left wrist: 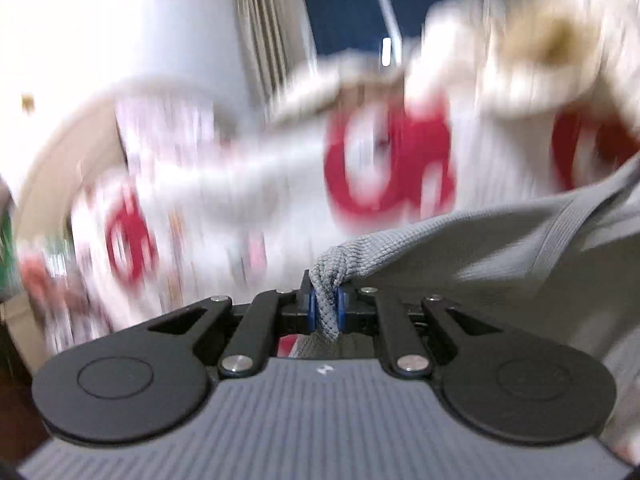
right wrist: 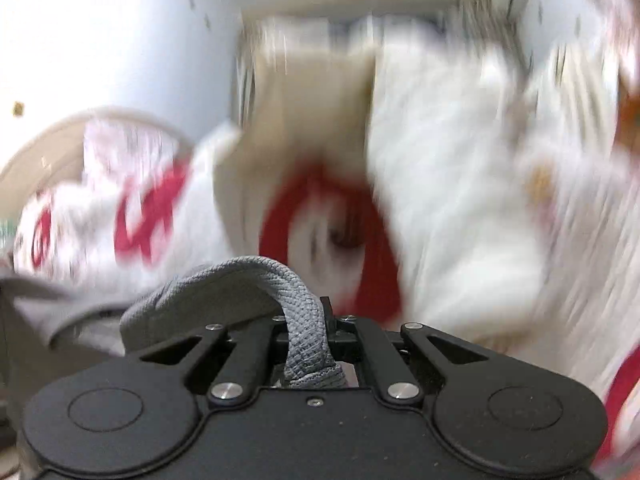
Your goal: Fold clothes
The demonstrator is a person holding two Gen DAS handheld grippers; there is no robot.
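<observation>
Left hand-held gripper [left wrist: 325,307]: clenched on 1 bunched corner of the grey garment [left wrist: 500,264]; 2 blue pads [left wrist: 341,307] press the twisted knit from both sides.
Right hand-held gripper [right wrist: 310,334]: clenched on another rolled edge of the grey garment [right wrist: 248,280]; the cloth runs through the closed jaws and a short end sticks out behind them.
Grey garment: 1 piece, a ribbed knit, held by both grippers. In the left wrist view it spreads from the jaws toward the right edge, showing a sewn band. In the right wrist view it arches up over the jaws and drops toward the left edge.
Garment's place: hanging from the 2 grips; what lies under it cannot be told.
White and red cloth [left wrist: 384,168]: blurred, beyond the garment, white with big red ring shapes; 3 rings show in the left wrist view. Its print cannot be read.
Same cloth, right wrist view [right wrist: 332,216]: 1 large red ring straight beyond the jaws.
Window [left wrist: 360,12]: 1, dark blue, farthest off.
</observation>
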